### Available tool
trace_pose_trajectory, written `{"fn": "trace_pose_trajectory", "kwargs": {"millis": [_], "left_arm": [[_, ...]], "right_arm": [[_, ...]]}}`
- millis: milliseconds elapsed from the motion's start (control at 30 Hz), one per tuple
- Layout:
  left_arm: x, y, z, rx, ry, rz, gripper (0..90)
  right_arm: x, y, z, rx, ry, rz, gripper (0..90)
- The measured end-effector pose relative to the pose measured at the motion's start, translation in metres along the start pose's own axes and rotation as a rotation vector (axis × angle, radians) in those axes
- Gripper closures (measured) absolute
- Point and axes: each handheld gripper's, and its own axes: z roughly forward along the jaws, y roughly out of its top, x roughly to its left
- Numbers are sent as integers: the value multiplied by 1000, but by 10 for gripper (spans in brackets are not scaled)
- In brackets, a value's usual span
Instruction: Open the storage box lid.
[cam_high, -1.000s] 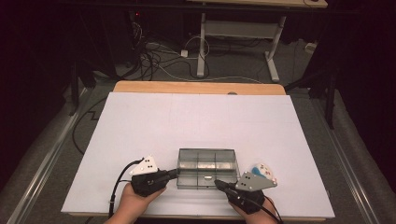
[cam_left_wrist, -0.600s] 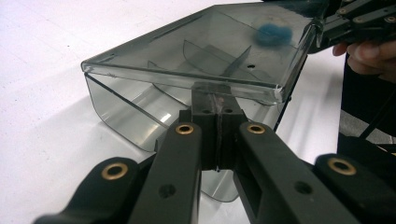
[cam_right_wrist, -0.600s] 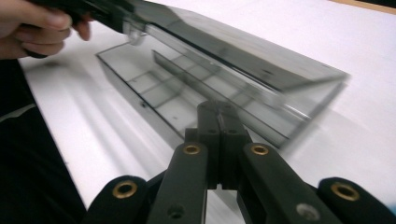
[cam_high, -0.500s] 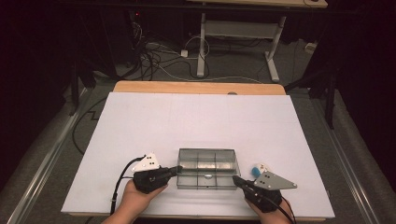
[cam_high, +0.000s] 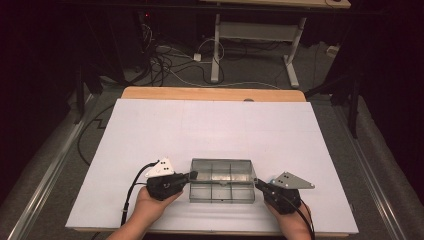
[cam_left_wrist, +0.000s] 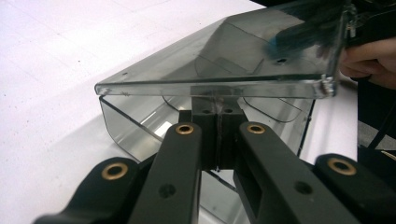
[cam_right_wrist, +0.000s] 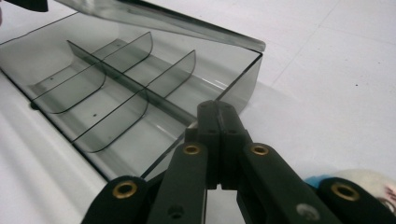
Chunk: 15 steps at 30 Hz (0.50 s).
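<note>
At the near middle of the tabletop (cam_high: 150, 125), a clear compartment box (cam_high: 221, 181) with its lid (cam_left_wrist: 219, 70) now tilted up, held ajar from the left end by the left gripper (cam_high: 191, 175), jaws pressed together under the lid's edge. Just off the box's right end, moved outward since a second ago, the right gripper (cam_high: 258, 184), also pressed together and empty. Probably an opening under way, lid not yet swung fully back.
</note>
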Motion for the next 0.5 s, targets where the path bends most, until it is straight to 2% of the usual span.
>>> {"fn": "trace_pose_trajectory", "kwargs": {"millis": [233, 300, 500], "left_arm": [[5, 7, 9, -3, 1, 8, 876], [7, 10, 11, -4, -11, -1, 876], [13, 16, 17, -6, 1, 4, 877]], "right_arm": [[-6, 4, 9, 14, -10, 2, 900], [-6, 6, 11, 14, -5, 1, 900], [-8, 8, 13, 12, -7, 1, 900]]}}
